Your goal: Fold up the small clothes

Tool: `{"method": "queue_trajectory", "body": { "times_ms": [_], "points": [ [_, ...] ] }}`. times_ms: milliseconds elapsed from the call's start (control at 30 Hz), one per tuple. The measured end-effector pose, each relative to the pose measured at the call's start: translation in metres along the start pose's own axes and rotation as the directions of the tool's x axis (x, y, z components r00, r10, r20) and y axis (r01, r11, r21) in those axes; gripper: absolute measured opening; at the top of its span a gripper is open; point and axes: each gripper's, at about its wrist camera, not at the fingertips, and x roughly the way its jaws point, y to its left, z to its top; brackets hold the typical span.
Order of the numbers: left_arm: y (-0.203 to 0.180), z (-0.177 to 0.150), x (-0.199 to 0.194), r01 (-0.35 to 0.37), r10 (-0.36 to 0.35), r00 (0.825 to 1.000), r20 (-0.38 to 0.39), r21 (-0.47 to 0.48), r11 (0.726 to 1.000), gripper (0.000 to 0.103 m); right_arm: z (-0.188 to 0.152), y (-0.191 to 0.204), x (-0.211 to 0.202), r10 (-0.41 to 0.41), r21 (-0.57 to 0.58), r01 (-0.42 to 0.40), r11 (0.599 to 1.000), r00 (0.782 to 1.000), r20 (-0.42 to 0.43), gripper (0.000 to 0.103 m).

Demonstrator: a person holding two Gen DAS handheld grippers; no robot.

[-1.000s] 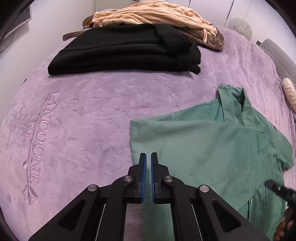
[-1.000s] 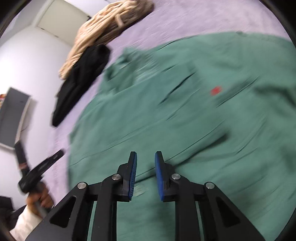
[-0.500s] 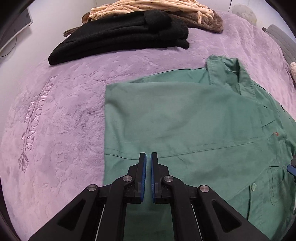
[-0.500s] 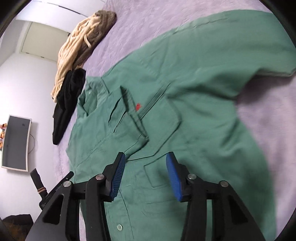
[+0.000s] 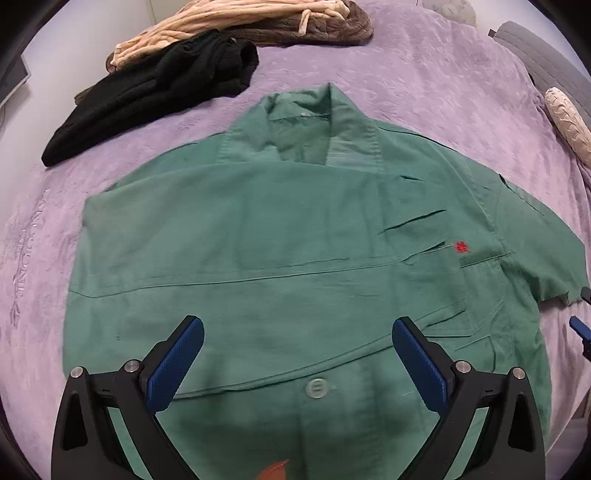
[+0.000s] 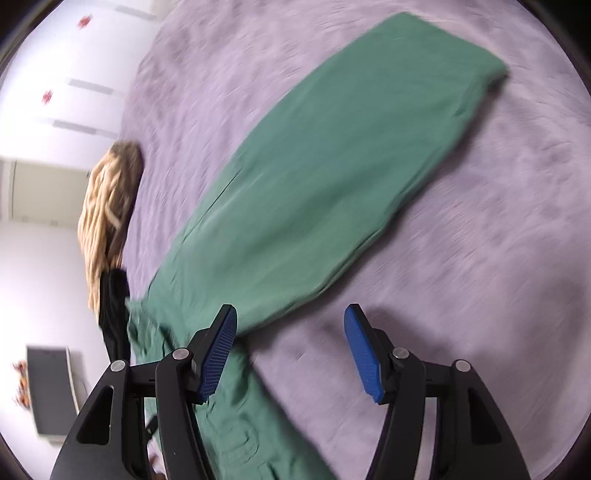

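Left gripper point(image 5: 297, 354) stood spread about as wide as it goes, blue pads point(image 5: 176, 363) well apart, having just sprung open. Nothing was clamped between the pads. It hung over the lower front of the green shirt point(image 5: 288, 240), pointing steeply down; whether the fingertips brushed the cloth could not be told. A pale button point(image 5: 315, 388) on the placket lay directly between the two fingers, close to the gripper. Ahead of the gripper the shirt lay front-up on the purple bedspread point(image 5: 443, 96), one side folded across the chest, collar point(image 5: 325, 125) at the far end. A small red mark point(image 5: 460, 247) sat ahead and to the right, above a chest pocket. Farther off to the left lay a black garment point(image 5: 155, 88), and behind it a heap of cream and brown knitwear point(image 5: 251, 18). At the right edge of this view a blue tip of the other gripper showed just off the sleeve hem.

Right gripper point(image 6: 290, 350) was partly open, jaws having just been widening, and gripped nothing. Bare bedspread showed between its pads. The left pad point(image 6: 218, 354) stood over the edge of the shirt point(image 6: 332, 177); the right pad was over bedspread only. A sleeve stretched ahead and to the right of the gripper, blurred. Contact with the cloth could not be judged.
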Motion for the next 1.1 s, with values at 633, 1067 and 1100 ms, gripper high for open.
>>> {"method": "queue_trajectory", "body": {
  "times_ms": [633,1067,1100],
  "points": [
    [-0.178,0.045,0.043,0.111,-0.116,0.993,0.035,0.109,0.988,0.102,0.139,-0.068,0.006,0.235,0.221,-0.259,0.94,0.963,0.132,0.003],
    [-0.172,0.03,0.034,0.139,-0.144,0.989,0.031,0.139,0.981,0.102,0.09,0.156,-0.013,0.485,-0.363,-0.493,0.791,0.866,-0.12,0.003],
    [-0.159,0.03,0.026,0.137,-0.144,0.988,0.052,0.123,0.983,0.102,0.071,0.183,-0.008,0.473,-0.431,-0.491,0.757,0.867,-0.158,0.003]
  ]
}}
